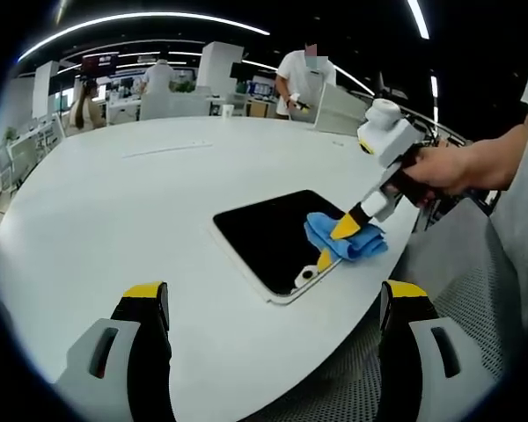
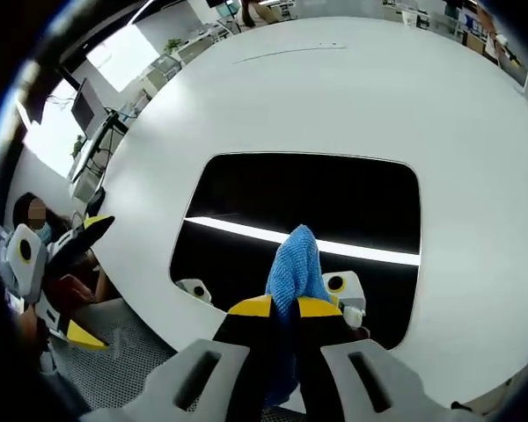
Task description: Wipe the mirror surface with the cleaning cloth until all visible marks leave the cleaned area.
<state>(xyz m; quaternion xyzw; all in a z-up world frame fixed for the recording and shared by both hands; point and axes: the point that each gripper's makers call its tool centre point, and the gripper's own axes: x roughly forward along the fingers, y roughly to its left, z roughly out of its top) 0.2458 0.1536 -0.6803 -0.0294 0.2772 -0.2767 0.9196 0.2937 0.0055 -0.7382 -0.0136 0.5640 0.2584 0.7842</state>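
Frankly, much of the blue cleaning cloth (image 2: 295, 264) was hidden from me in the right gripper view: its lower part vanished between my right gripper's (image 2: 282, 307) yellow-tipped jaws, which were drawn narrow and pinched onto it, so only a bunched crest rose ahead of the tips. That crest lay against the dark rectangular mirror with rounded corners and a white rim (image 2: 308, 198), just ahead of the jaws. I could not make out any marks on the glass; it gave back only a bright strip of ceiling light. Two small white round-eyed shapes sat near the mirror's nearer edge, too small for me to identify.

In the left gripper view, my left gripper (image 1: 273, 299) hovered with jaws spread wide, gripping nothing, the round white table (image 1: 158, 202) between them. Ahead and to its right lay the mirror (image 1: 268, 230) near the table's edge, the right gripper (image 1: 345, 229) pressing the cloth (image 1: 356, 242) onto its far right corner. My hand (image 1: 444, 167) was cut off at the frame's side. Beyond the table, people stood among desks, blurred.
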